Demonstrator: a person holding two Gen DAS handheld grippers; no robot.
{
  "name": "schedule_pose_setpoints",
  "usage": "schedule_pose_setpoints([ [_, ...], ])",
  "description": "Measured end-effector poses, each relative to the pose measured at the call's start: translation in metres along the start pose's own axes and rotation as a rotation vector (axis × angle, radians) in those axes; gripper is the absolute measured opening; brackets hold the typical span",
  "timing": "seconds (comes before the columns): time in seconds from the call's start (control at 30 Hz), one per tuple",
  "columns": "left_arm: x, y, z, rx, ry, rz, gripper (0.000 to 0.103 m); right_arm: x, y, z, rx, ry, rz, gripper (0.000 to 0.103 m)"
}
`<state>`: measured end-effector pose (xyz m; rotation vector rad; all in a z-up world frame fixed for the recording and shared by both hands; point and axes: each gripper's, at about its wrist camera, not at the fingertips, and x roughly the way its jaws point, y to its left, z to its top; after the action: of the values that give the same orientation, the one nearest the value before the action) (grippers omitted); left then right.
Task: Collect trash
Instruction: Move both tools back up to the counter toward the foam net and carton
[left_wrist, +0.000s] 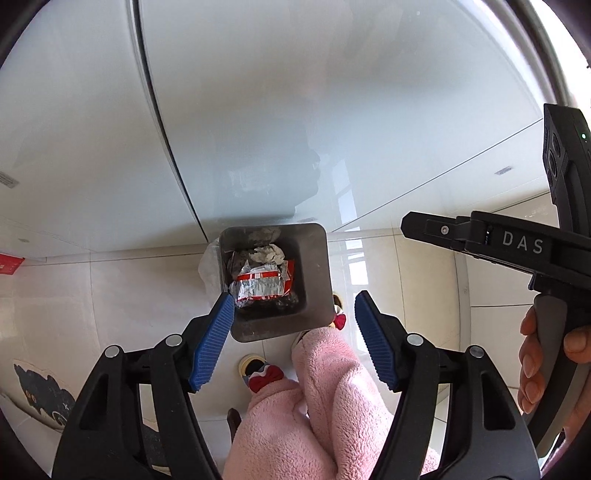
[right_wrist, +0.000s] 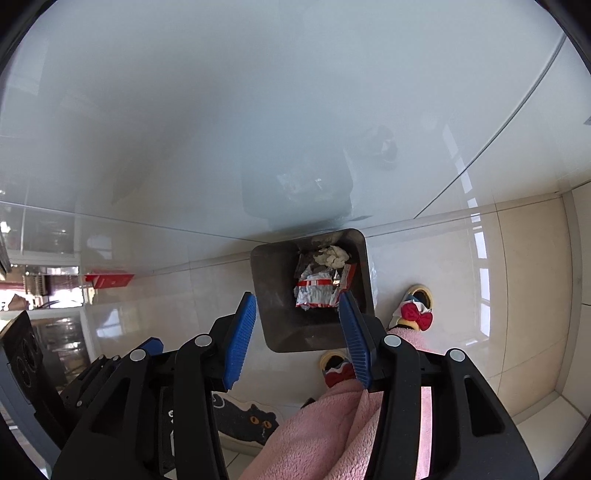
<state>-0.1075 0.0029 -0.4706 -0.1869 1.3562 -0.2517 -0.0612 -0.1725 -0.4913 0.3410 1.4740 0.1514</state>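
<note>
A dark square trash bin (left_wrist: 314, 273) stands on the tiled floor against a white glossy cabinet. It holds a crumpled red-and-silver wrapper (left_wrist: 260, 286) and white crumpled paper (left_wrist: 267, 253). My left gripper (left_wrist: 295, 325) is open and empty, high above the bin's near edge. The right gripper's body (left_wrist: 517, 247) shows at the right of the left wrist view. In the right wrist view the bin (right_wrist: 273, 280), wrapper (right_wrist: 316, 291) and paper (right_wrist: 332, 256) lie below my right gripper (right_wrist: 299, 325), which is open and empty.
My pink fleece trouser legs (left_wrist: 325, 398) and slippers with red bows (right_wrist: 415, 308) stand beside the bin. A black cat-shaped mat (right_wrist: 247, 421) lies on the floor. A red object (right_wrist: 109, 280) sits by the cabinet base to the left.
</note>
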Motion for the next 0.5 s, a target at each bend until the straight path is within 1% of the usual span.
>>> schedule_pose_setpoints([
  [0.13,-0.046,-0.013,0.003,0.032,-0.057,0.007,0.067,-0.049,0.007,-0.006,-0.005,-0.056,0.01,0.049],
  [0.33,-0.116,-0.028,0.015,0.062,-0.168,0.019,0.071,-0.137,0.025,-0.016,-0.056,-0.179,0.02,0.05],
  [0.5,-0.167,-0.039,0.037,0.072,-0.272,0.023,0.071,-0.2,0.034,-0.002,-0.087,-0.302,0.033,0.05],
])
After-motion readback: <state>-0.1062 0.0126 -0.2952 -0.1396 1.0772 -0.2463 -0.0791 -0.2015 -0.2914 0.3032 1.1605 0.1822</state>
